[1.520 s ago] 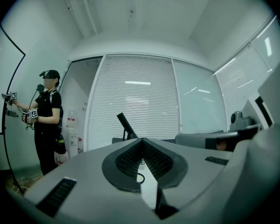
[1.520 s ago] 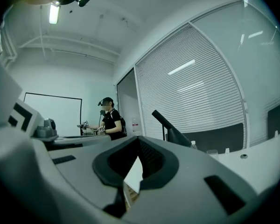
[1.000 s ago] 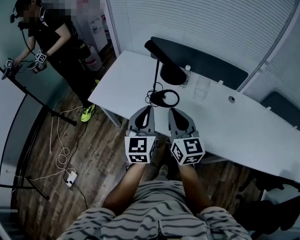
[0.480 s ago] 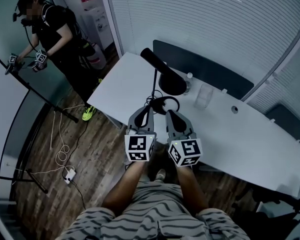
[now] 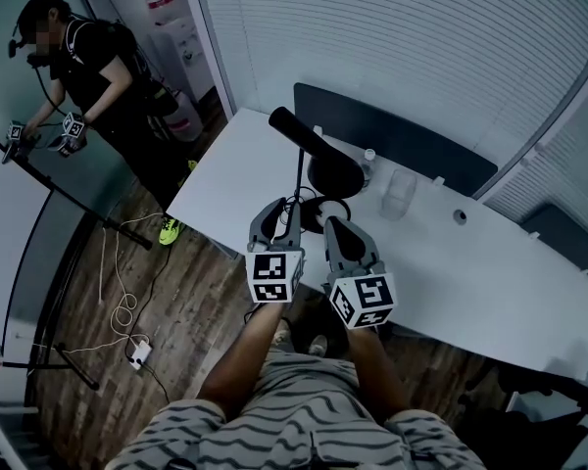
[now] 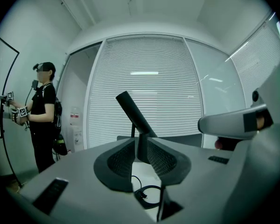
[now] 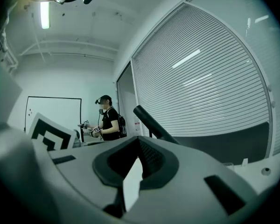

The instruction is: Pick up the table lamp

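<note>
A black table lamp with a long bar head (image 5: pixel 306 139) and a thin stem (image 5: pixel 298 179) stands on the white table (image 5: pixel 451 253). A coiled black cable (image 5: pixel 325 207) lies by its foot. My left gripper (image 5: pixel 277 208) is just left of the stem, and its jaws are opening with nothing pressed between them. In the left gripper view the stem (image 6: pixel 141 146) shows through the gap, beyond the tips. My right gripper (image 5: pixel 336 222) hovers to the right of the stem, jaws together and empty. In the right gripper view the lamp head (image 7: pixel 154 122) rises beyond that gripper (image 7: pixel 139 146).
A clear cup (image 5: pixel 397 192) and a small bottle (image 5: pixel 368 157) stand behind the lamp. A dark chair back (image 5: pixel 402 140) is past the table, against the blinds. A person (image 5: pixel 88 67) with grippers stands far left. Cables (image 5: pixel 122 302) lie on the wood floor.
Both grippers have moved forward over the table edge, up to the lamp's stem. The left jaws, shut before, now stand apart.
</note>
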Available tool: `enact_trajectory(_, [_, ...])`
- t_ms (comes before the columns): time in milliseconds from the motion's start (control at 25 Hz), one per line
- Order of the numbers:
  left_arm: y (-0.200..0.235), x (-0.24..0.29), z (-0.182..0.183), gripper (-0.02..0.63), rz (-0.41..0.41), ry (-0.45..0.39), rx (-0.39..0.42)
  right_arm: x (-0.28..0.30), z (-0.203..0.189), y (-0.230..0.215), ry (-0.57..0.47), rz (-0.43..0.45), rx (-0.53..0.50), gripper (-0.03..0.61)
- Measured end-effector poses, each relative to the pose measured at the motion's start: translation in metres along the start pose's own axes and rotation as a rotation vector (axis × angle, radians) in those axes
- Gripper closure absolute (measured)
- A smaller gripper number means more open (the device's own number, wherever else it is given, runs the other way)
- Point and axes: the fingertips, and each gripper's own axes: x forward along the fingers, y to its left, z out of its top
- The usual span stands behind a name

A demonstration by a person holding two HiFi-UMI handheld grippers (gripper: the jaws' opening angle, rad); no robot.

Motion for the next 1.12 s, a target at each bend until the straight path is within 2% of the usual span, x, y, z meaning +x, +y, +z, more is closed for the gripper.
enact_trajectory(200, [0.006, 0.032, -0.003, 0.514, -0.027, 0.006, 0.012, 0.015, -0.006, -0.008, 0.008, -0.022, 0.002, 0.568])
enact_trajectory(480, [0.021, 0.073, -0.007, 0.48, -0.022, 0.019, 0.022, 0.024, -0.014, -0.009, 0.031, -0.037, 0.001, 0.568])
enact_trajectory(760, [0.029, 0.115, -0.018, 0.48, -0.007, 0.062, 0.063, 0.027, -0.013, -0.013, 0.034, -0.063, -0.015, 0.568])
enact_trajectory(1120, [0.028, 0.145, -0.02, 0.481, -0.006, 0.062, 0.068, 0.03, -0.016, -0.023, 0.037, -0.085, -0.016, 0.568])
